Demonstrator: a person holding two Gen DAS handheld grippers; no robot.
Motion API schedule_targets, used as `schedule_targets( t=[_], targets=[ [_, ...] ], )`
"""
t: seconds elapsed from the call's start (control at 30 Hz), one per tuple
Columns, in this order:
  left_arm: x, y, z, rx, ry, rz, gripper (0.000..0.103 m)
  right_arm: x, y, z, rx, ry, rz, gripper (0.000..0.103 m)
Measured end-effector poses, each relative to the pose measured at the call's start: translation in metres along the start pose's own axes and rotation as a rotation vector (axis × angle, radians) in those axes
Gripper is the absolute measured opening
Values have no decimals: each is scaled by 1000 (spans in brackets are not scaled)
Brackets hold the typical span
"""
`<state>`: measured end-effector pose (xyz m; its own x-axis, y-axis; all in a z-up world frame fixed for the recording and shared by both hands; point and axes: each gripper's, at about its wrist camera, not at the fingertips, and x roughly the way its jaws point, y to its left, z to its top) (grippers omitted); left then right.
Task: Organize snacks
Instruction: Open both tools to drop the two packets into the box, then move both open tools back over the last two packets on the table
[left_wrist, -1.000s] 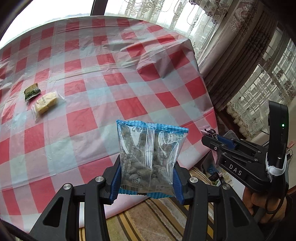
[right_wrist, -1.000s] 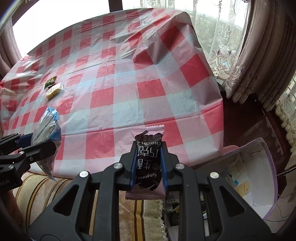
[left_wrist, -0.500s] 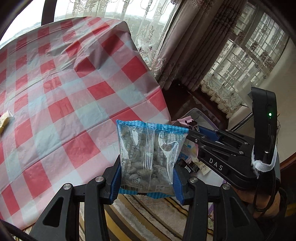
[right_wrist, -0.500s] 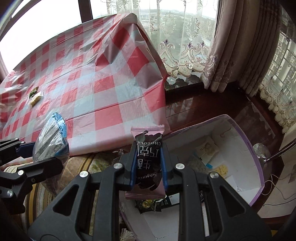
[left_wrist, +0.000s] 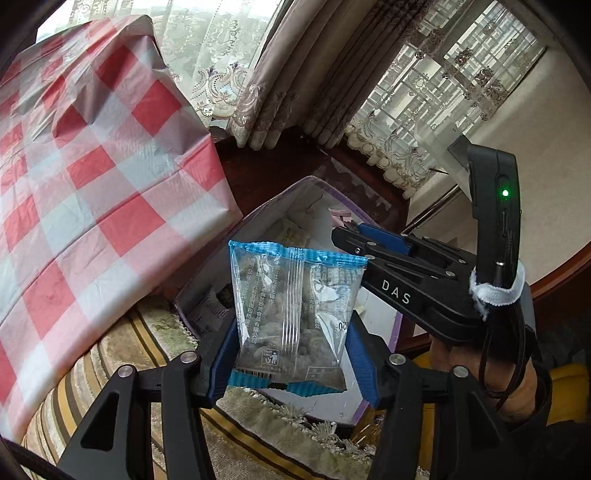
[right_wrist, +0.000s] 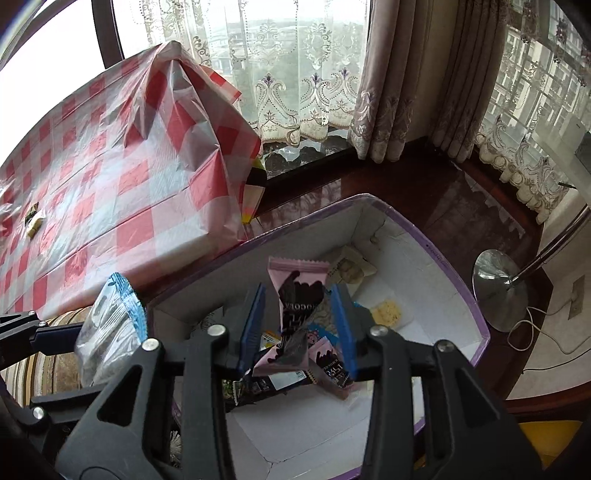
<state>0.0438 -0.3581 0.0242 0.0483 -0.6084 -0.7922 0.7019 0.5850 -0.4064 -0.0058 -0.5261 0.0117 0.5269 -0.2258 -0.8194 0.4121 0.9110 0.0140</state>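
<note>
One table under a red-and-white checked cloth (right_wrist: 110, 192) fills the left of both views. Beside it stands one white box with a purple rim (right_wrist: 458, 288), holding several wrapped snacks; their count cannot be told. Two black grippers with blue pads hang over the box. The left gripper (left_wrist: 291, 363) has just been opening; one clear, blue-edged snack packet (left_wrist: 291, 314) stands upright between its spread pads, and whether the pads touch it cannot be told. The right gripper (right_wrist: 297, 326) has likewise just been opening; one pink chocolate packet (right_wrist: 295, 295) lies tilted between its pads, clear of the left pad, above the box. Two small snacks (right_wrist: 34, 220) lie far off on the cloth.
</note>
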Motion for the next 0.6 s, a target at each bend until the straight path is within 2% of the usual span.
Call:
schedule_targets(
  t=[0.03, 0.07, 0.6],
  targets=[
    [1, -1, 0, 3, 4, 7, 67, -1, -2, 0, 4, -10, -5, 66],
    [2, -1, 0, 3, 3, 8, 67, -3, -4, 1, 9, -18, 4, 67],
    [-10, 14, 0, -69, -37, 15, 67, -3, 6, 3, -7, -5, 33, 69]
  ],
)
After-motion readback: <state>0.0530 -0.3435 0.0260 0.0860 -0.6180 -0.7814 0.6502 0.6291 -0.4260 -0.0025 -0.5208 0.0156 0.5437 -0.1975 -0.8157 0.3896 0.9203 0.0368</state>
